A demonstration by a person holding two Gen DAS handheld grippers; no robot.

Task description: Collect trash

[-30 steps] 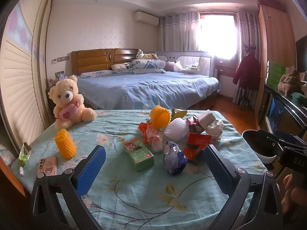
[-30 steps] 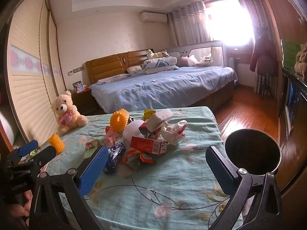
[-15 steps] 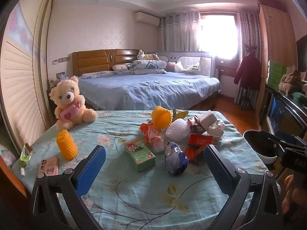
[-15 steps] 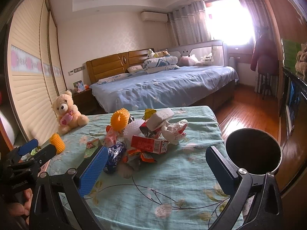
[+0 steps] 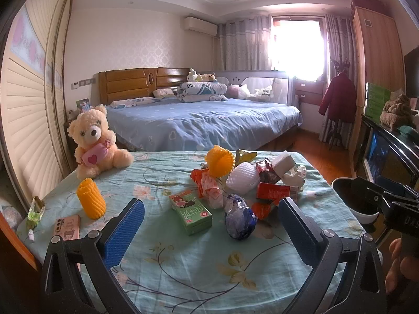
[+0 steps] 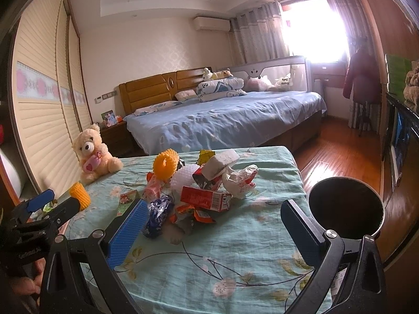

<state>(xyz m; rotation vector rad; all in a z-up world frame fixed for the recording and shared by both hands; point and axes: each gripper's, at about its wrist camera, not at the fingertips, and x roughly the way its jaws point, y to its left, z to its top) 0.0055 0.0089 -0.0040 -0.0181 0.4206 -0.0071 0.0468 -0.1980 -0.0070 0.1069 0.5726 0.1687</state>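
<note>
**On the floral cloth: litter pile ahead, both grippers empty**

Between both grippers sits the crumpled-wrapper and carton trash heap on the teal floral-cloth table. Left gripper is wide open, holding nothing; right gripper likewise. Crinkled blue foil wrapper lies nearest, dead ahead of the left, long axis pointing roughly away. Dark round bin is beside the table's right edge, nearer the right gripper.

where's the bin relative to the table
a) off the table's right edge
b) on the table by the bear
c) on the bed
a: the bin stands past the table's right edge, over the wood floor, away from the bear.
</note>
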